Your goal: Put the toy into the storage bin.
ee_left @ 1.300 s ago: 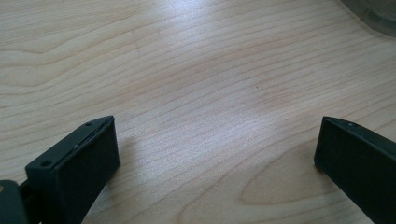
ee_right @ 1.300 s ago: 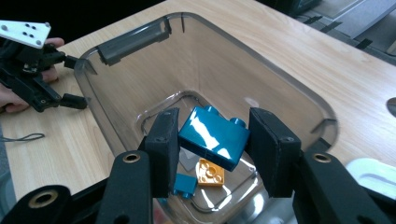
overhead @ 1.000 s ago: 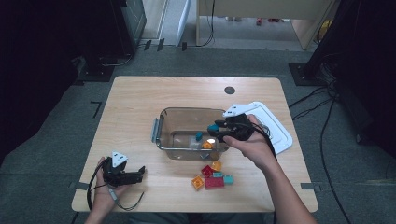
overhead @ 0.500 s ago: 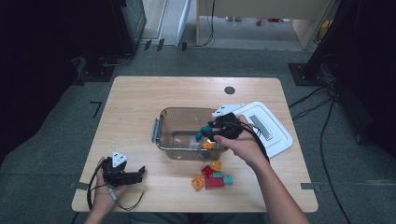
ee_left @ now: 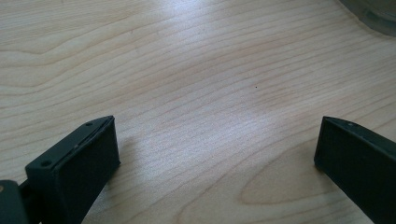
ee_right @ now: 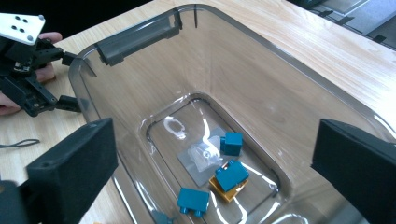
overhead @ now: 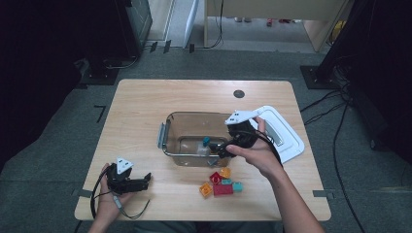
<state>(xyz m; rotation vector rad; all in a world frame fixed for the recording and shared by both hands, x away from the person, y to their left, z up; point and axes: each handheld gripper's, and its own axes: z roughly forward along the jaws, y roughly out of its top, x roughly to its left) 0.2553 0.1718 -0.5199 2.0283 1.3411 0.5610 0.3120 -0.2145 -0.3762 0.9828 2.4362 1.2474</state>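
A clear plastic container [overhead: 180, 121] stands mid-table. My right gripper [overhead: 217, 150] hovers over its near right corner. Its jaws have just been opening and now stand open [ee_right: 212, 140] with nothing between them. On the container floor [ee_right: 261, 88] below lie a teal brick [ee_right: 232, 143], a second teal brick [ee_right: 194, 200], a teal brick stacked on an orange one [ee_right: 231, 176], and a clear piece [ee_right: 205, 156]. My left gripper [overhead: 145, 181] rests at the table's near left corner, open over bare wood [ee_left: 215, 140].
A cluster of red, orange and teal bricks [overhead: 221, 184] lies on the table just in front of the container. The white lid [overhead: 284, 136] sits to its right. A small dark round spot [overhead: 238, 93] marks the far tabletop.
My right gripper has drifted slightly left over the container and its jaws have spread wide. The left gripper has stayed where it was.
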